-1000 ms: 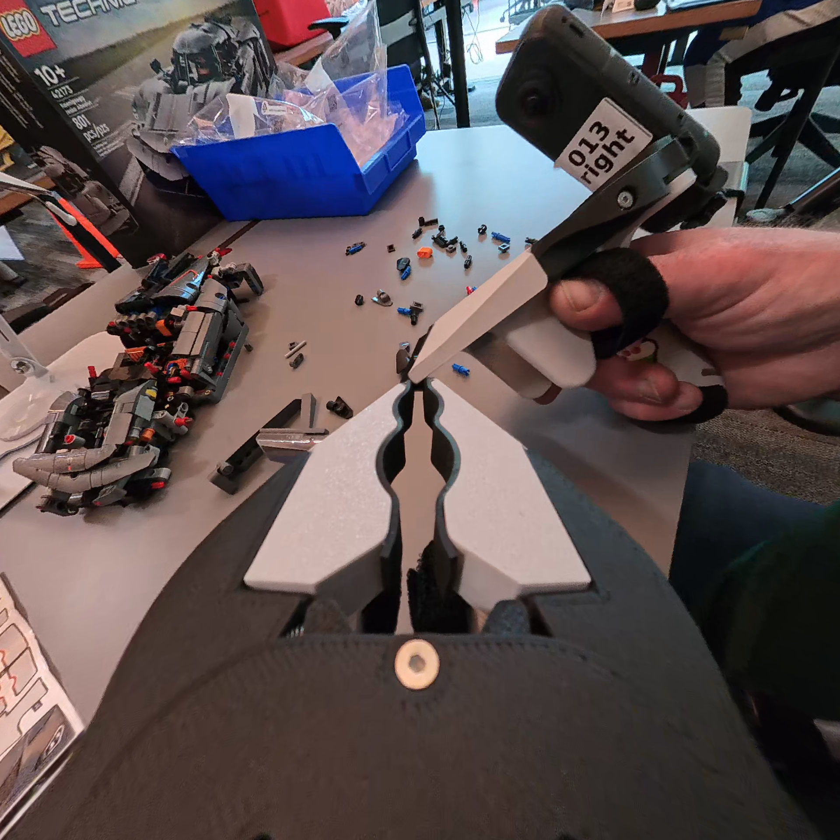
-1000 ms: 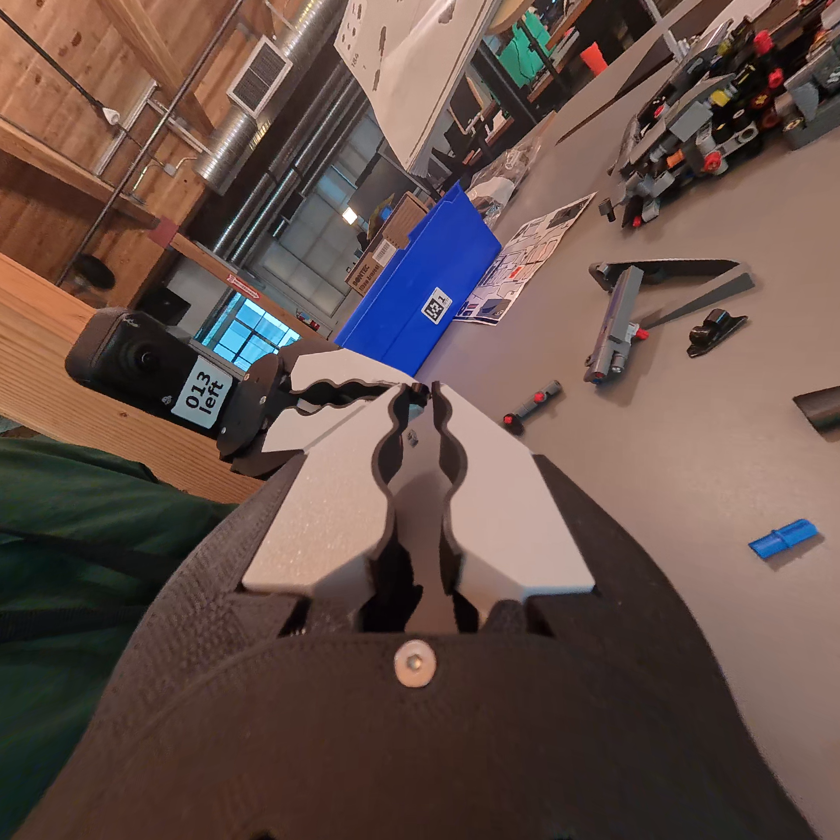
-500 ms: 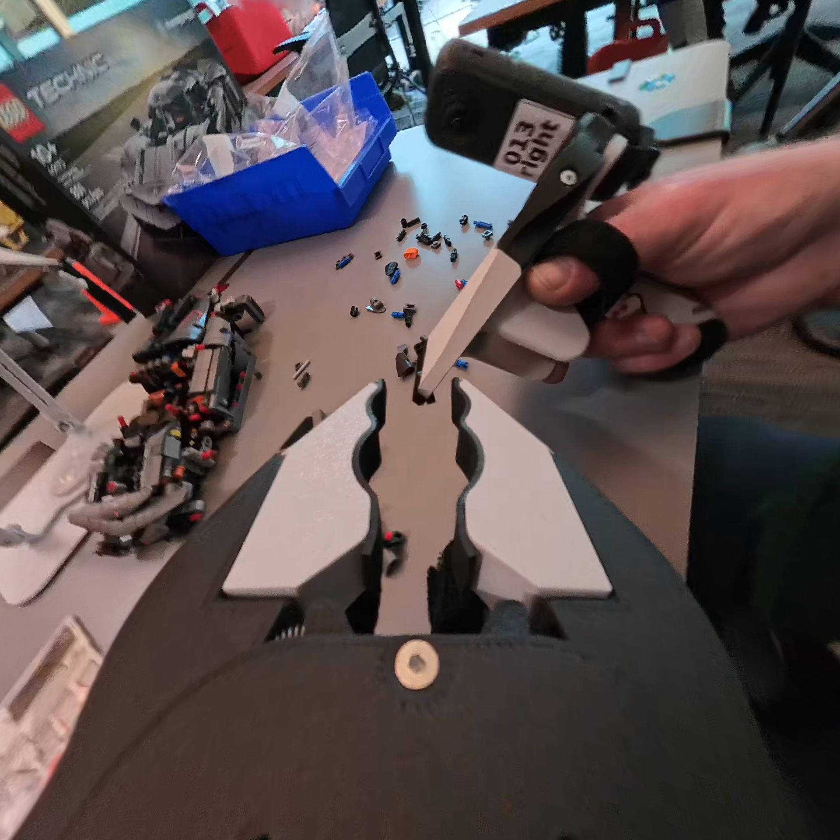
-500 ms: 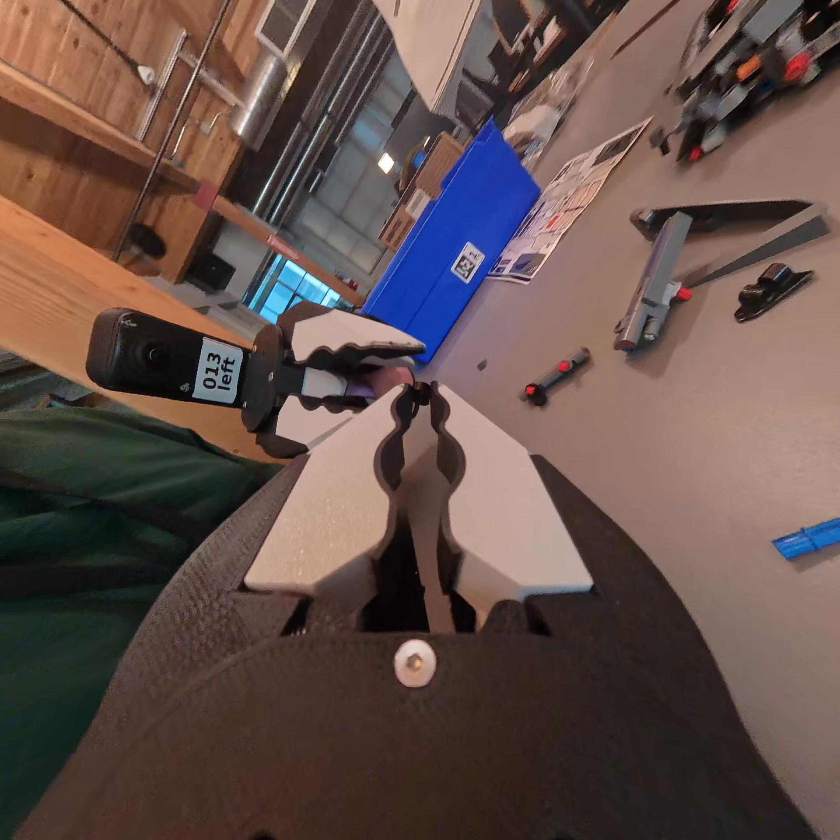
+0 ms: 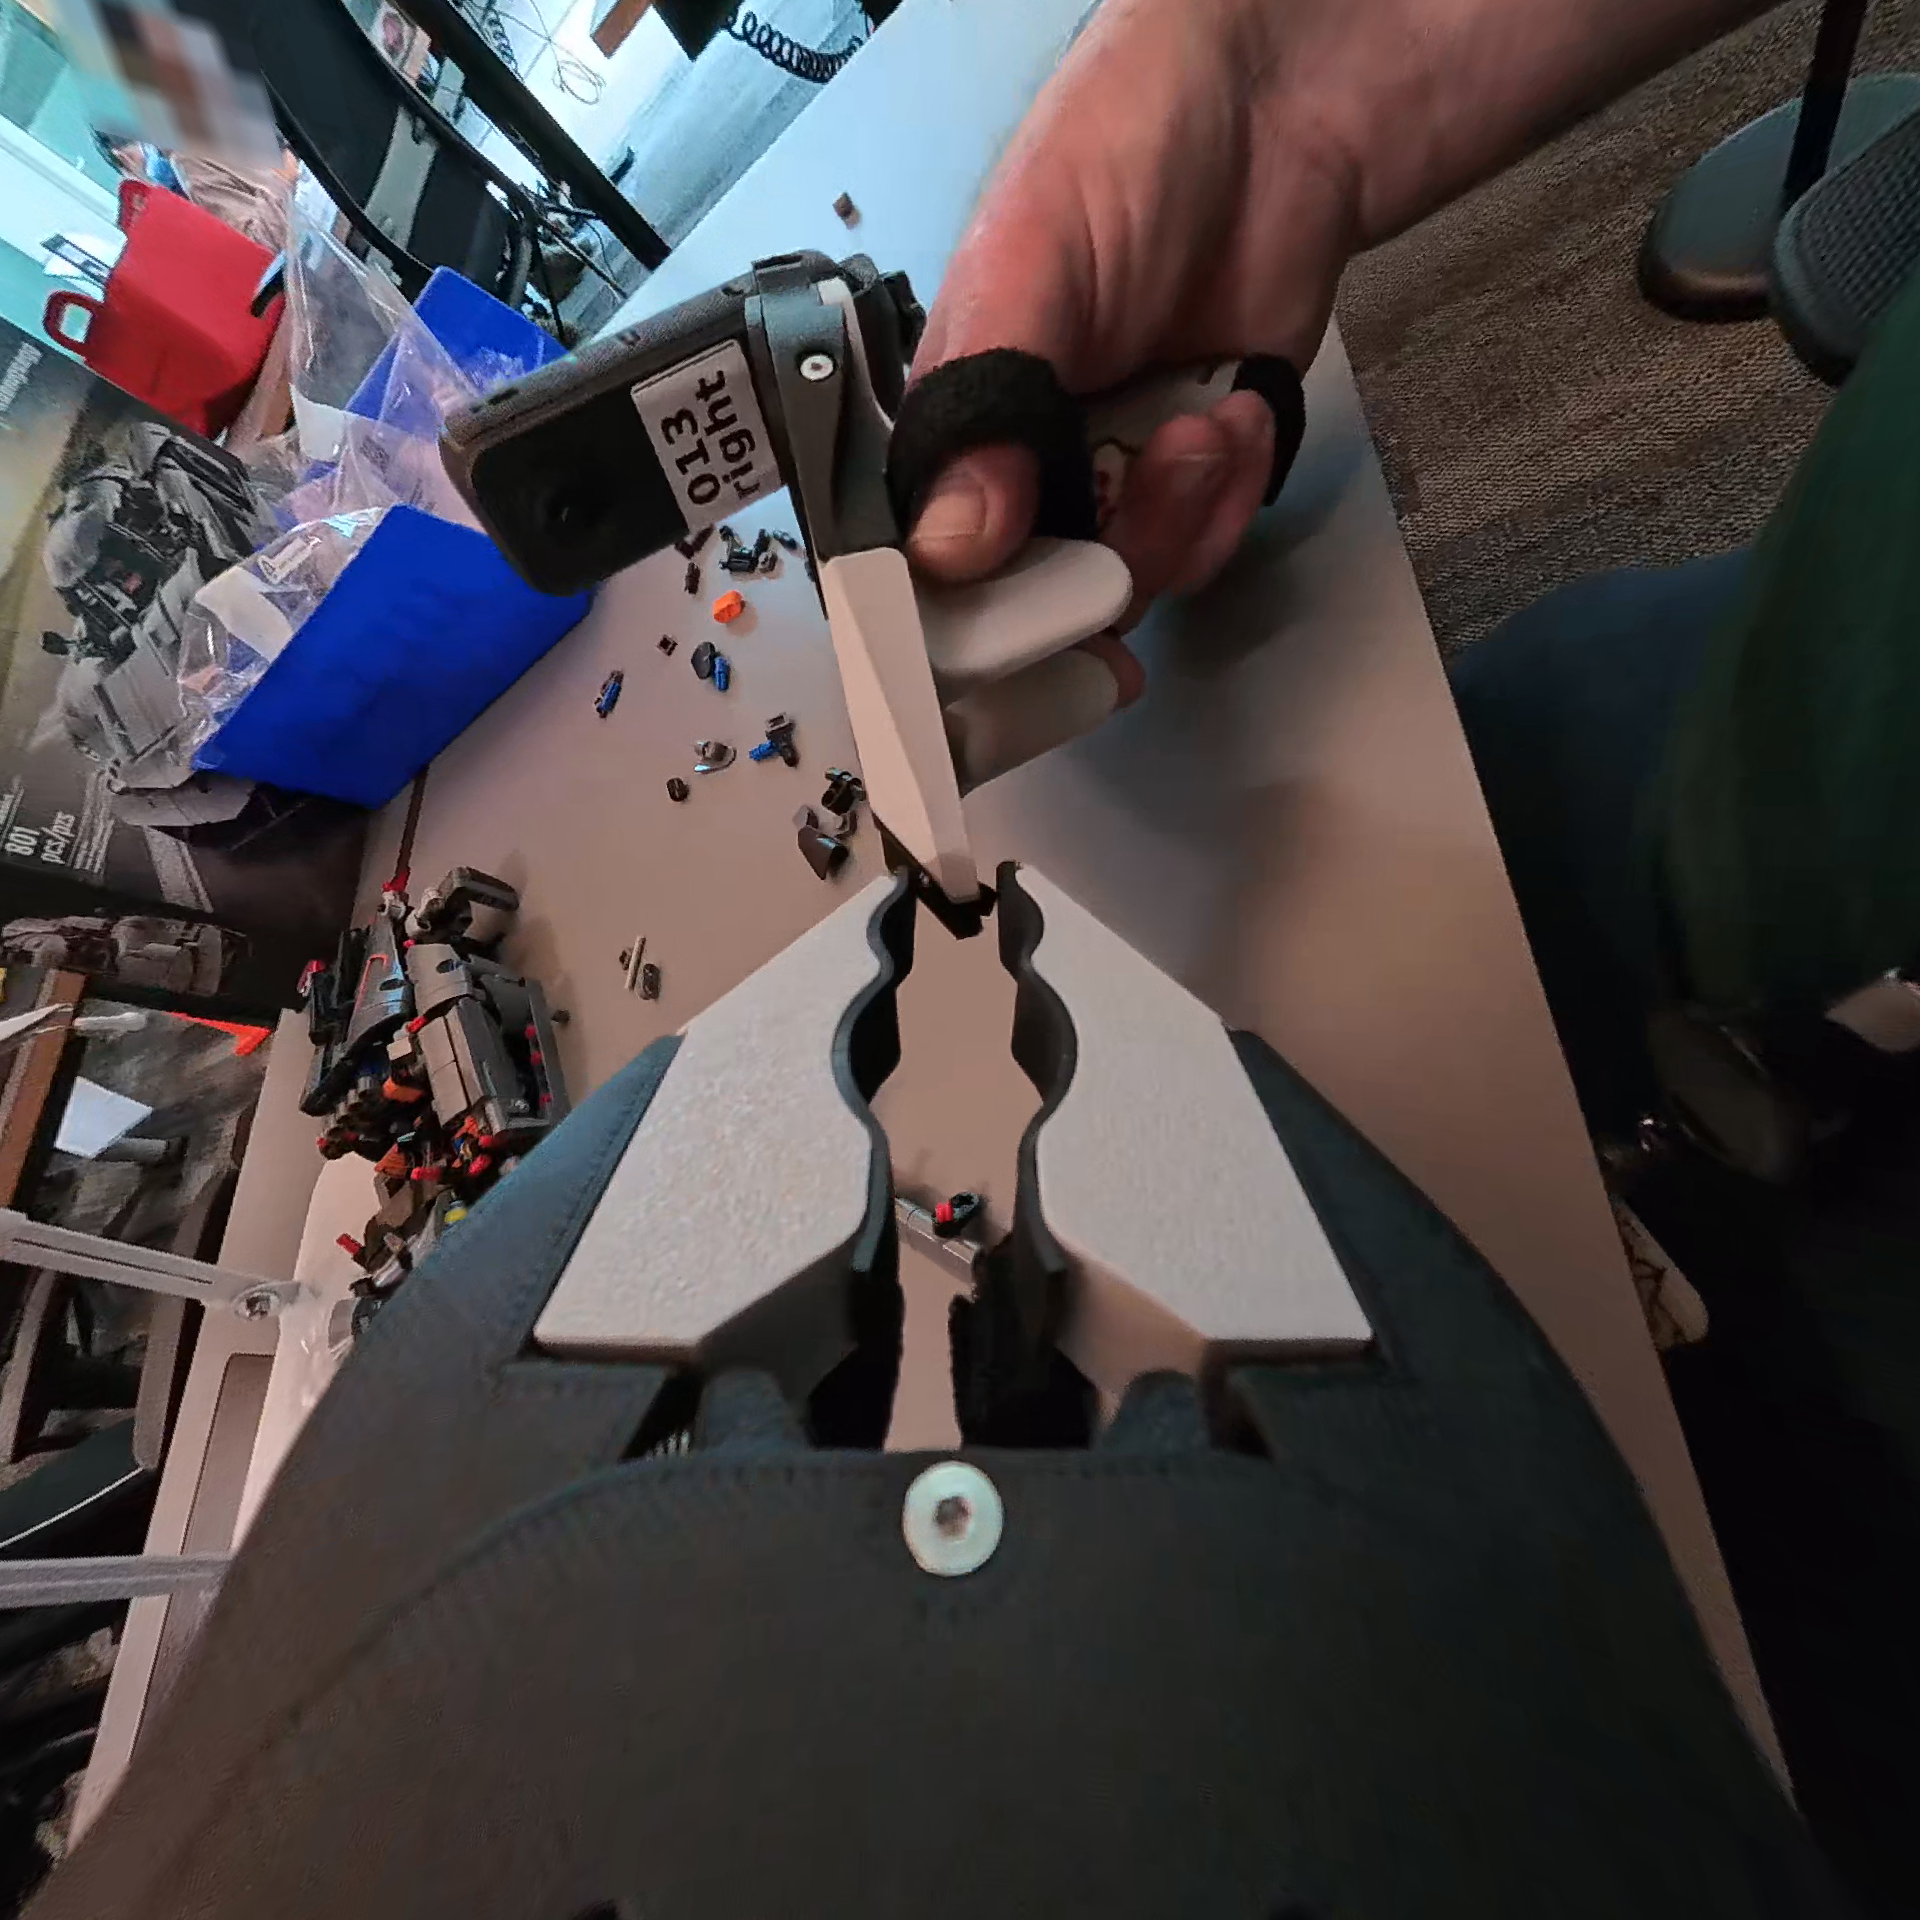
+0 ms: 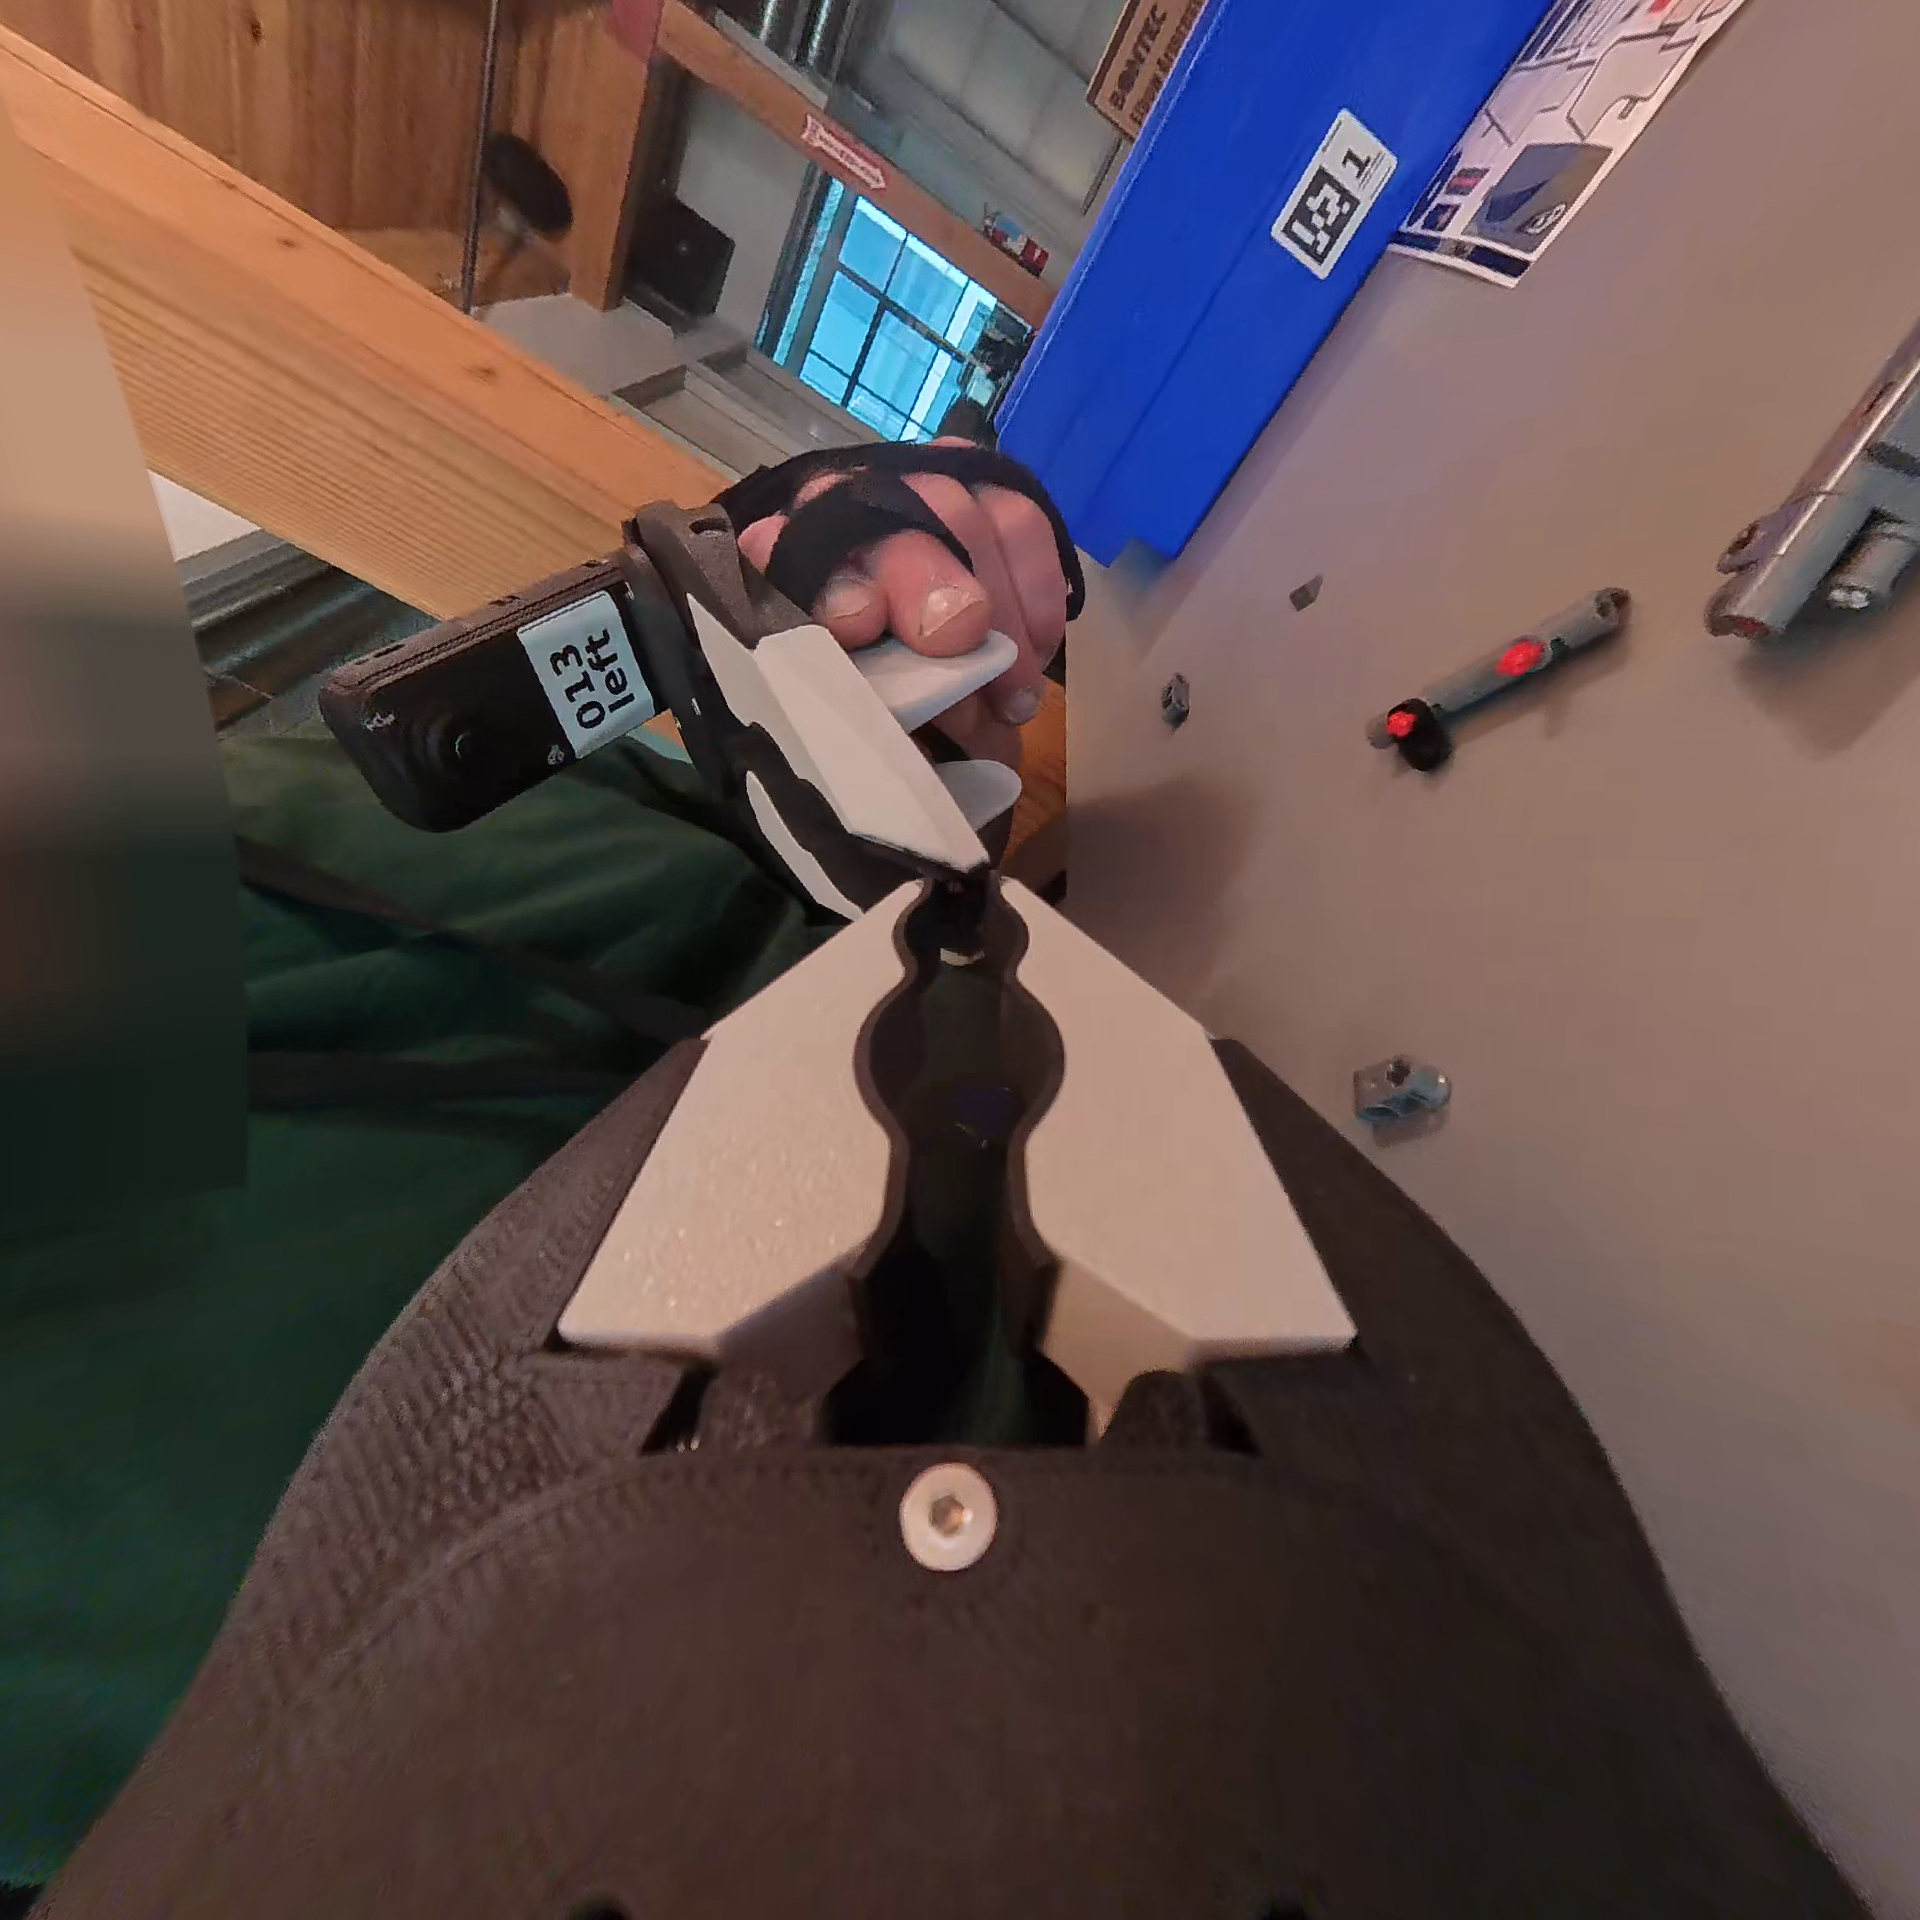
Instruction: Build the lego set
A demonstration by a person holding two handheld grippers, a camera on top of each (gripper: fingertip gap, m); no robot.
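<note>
Lego piece [image 5: 961, 914], small and black, pinched at my right gripper [image 6: 961, 914] tips | my left gripper [image 5: 954, 894] parted, tips flanking it, nearest | long axis unclear

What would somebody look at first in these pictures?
First, the two grippers meeting tip to tip: the right gripper pokes a small black piece between the open tips of the left gripper. Next, the half-built model lying on the table to the left. Behind it stands a blue bin with clear bags inside.
</note>
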